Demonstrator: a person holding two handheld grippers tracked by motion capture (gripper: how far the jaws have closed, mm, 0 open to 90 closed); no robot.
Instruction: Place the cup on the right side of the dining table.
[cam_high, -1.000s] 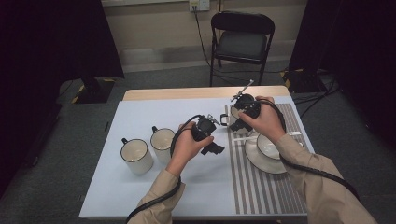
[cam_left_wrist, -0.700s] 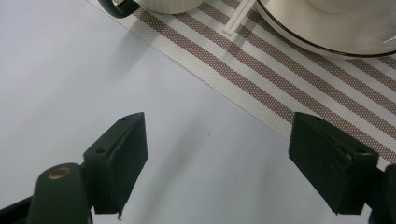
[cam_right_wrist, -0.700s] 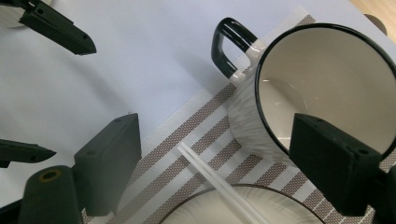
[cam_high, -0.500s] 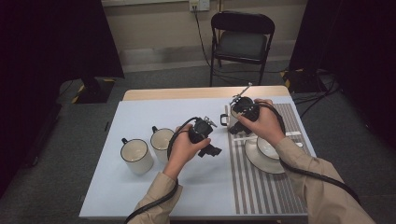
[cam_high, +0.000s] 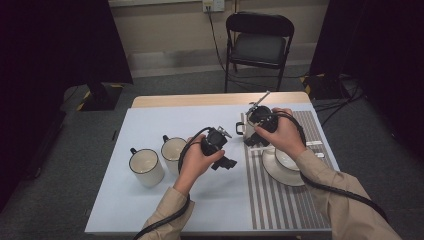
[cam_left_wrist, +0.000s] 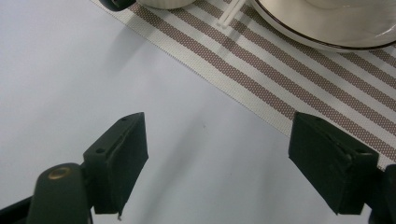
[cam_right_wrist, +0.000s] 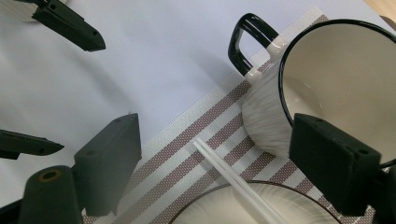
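Note:
My left gripper (cam_high: 226, 161) hangs open over the white table top near the left edge of the striped placemat (cam_high: 280, 200). In the left gripper view its jaws stand wide apart, left gripper (cam_left_wrist: 219, 140) with nothing between them. My right gripper (cam_high: 254, 139) is open above a cream mug (cam_right_wrist: 327, 93) with a black rim and black handle (cam_right_wrist: 252, 37). This mug stands on the placemat (cam_right_wrist: 201, 126), and the right jaw overlaps its near wall. A thin white stick (cam_right_wrist: 233, 177) lies from the mat onto the plate (cam_right_wrist: 210, 212).
Two more cream mugs (cam_high: 146, 166) (cam_high: 172, 148) stand on the table's left half. A plate with a bowl (cam_high: 285, 165) sits on the placemat under the right forearm. A black folding chair (cam_high: 260, 47) stands beyond the table's far edge.
The left gripper has shifted slightly to the left and away from the placemat. The right gripper has barely moved.

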